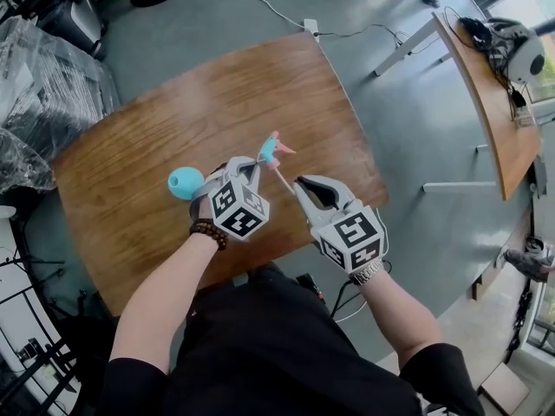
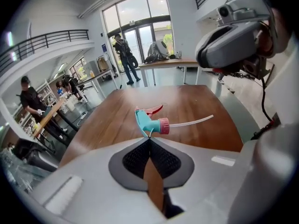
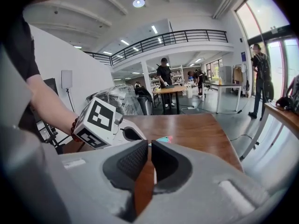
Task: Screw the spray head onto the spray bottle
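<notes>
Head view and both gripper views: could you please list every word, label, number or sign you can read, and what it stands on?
No readable text in any view.
Marker cube of the left gripper, marker cube of the right gripper: square patterns only, no letters.
Small blue sign far across the hall: too small to read.
Spray head: no label shows.

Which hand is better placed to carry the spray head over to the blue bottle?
Left. The left gripper has its fingers shut on the spray head, and the blue bottle lies just beside it on the table. The right gripper is shut and sits on the far side.
</notes>
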Demonstrator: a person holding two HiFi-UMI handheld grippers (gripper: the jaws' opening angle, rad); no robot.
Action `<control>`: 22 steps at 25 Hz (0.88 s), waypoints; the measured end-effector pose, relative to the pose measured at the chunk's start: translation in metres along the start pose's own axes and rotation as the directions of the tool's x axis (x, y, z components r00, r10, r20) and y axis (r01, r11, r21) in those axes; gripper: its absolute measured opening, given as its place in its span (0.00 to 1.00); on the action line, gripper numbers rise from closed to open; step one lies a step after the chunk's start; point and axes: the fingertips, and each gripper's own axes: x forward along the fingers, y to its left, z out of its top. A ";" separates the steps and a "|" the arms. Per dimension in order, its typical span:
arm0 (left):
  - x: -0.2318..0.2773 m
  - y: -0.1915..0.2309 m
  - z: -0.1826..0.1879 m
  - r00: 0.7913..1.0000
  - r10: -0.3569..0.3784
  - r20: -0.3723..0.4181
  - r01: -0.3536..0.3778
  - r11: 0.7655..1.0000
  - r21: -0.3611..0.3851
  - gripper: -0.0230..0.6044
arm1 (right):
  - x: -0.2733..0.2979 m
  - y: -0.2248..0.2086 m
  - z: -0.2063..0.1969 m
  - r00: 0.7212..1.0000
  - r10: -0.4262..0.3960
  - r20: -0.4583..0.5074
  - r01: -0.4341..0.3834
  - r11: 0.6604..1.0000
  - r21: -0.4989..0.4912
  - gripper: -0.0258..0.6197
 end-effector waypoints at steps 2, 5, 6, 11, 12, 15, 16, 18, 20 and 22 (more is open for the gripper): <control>-0.011 -0.006 0.004 1.000 0.001 0.019 -0.002 0.999 0.050 0.07 | -0.006 0.002 0.004 1.000 -0.003 -0.004 0.003 0.999 -0.032 0.07; -0.028 -0.013 0.010 0.999 0.006 0.052 -0.012 0.993 0.120 0.07 | -0.013 0.006 0.011 1.000 -0.002 -0.018 0.001 0.996 -0.091 0.08; -0.035 -0.014 0.011 0.998 0.007 0.064 -0.016 0.990 0.142 0.07 | -0.015 0.008 0.013 1.000 0.000 -0.025 -0.003 0.994 -0.112 0.09; -0.070 -0.025 0.017 0.992 0.012 0.126 -0.045 0.963 0.266 0.07 | -0.023 0.029 0.027 0.997 0.048 -0.067 -0.061 0.974 -0.217 0.13; -0.077 -0.026 0.018 0.990 0.014 0.140 -0.055 0.955 0.293 0.07 | -0.025 0.034 0.031 0.995 0.063 -0.079 -0.080 0.966 -0.244 0.14; -0.098 -0.029 0.018 0.984 0.023 0.178 -0.088 0.927 0.364 0.07 | -0.031 0.052 0.044 0.986 0.119 -0.120 -0.153 0.930 -0.334 0.15; -0.105 -0.030 0.018 0.981 0.027 0.191 -0.100 0.917 0.386 0.07 | -0.033 0.058 0.050 0.982 0.138 -0.133 -0.178 0.914 -0.366 0.16; -0.119 -0.029 0.017 0.975 0.035 0.220 -0.129 0.895 0.427 0.07 | -0.038 0.070 0.062 0.974 0.167 -0.154 -0.218 0.879 -0.424 0.17; -0.133 -0.026 0.017 0.966 0.049 0.252 -0.165 0.871 0.464 0.07 | -0.042 0.077 0.074 0.968 0.183 -0.169 -0.242 0.849 -0.469 0.18; -0.147 -0.023 0.016 0.956 0.066 0.284 -0.208 0.839 0.503 0.07 | -0.045 0.083 0.083 0.962 0.194 -0.192 -0.266 0.825 -0.498 0.20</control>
